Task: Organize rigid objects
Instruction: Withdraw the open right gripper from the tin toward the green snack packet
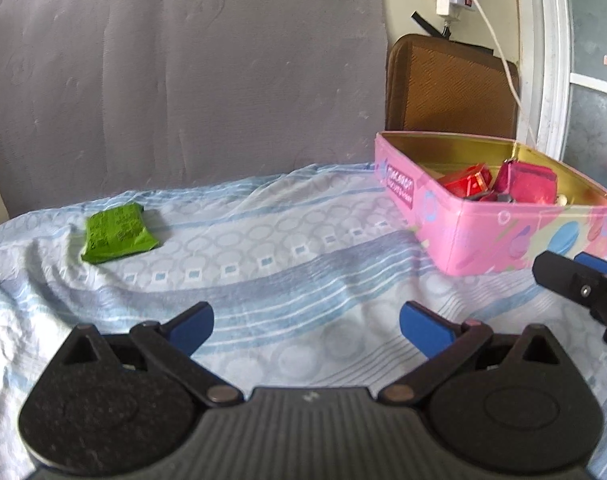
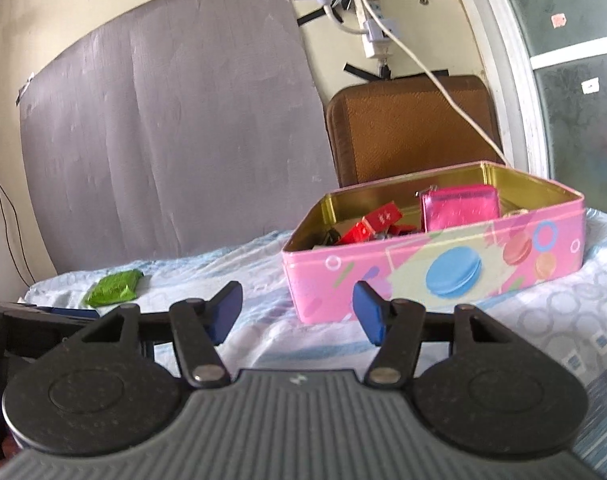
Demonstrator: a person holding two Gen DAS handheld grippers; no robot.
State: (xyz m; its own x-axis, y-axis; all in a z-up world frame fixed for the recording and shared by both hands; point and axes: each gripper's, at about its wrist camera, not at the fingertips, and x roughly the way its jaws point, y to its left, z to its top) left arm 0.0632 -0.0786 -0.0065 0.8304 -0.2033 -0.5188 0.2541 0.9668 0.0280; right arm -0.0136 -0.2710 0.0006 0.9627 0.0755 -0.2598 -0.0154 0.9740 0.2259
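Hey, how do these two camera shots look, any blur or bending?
Left wrist view: fisheye bows the sheet's stripes, green packet soft. Right wrist view: daylight from the window side, pink tin slightly blurred, wall edges curve.

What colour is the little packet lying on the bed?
Green. The packet shows best in the left wrist view, lying on the blue patterned sheet.

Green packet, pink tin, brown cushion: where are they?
green packet (image 1: 119, 233), left wrist view, middle of its top face
pink tin (image 2: 435, 276), right wrist view, front wall
brown cushion (image 2: 407, 128), right wrist view, woven front
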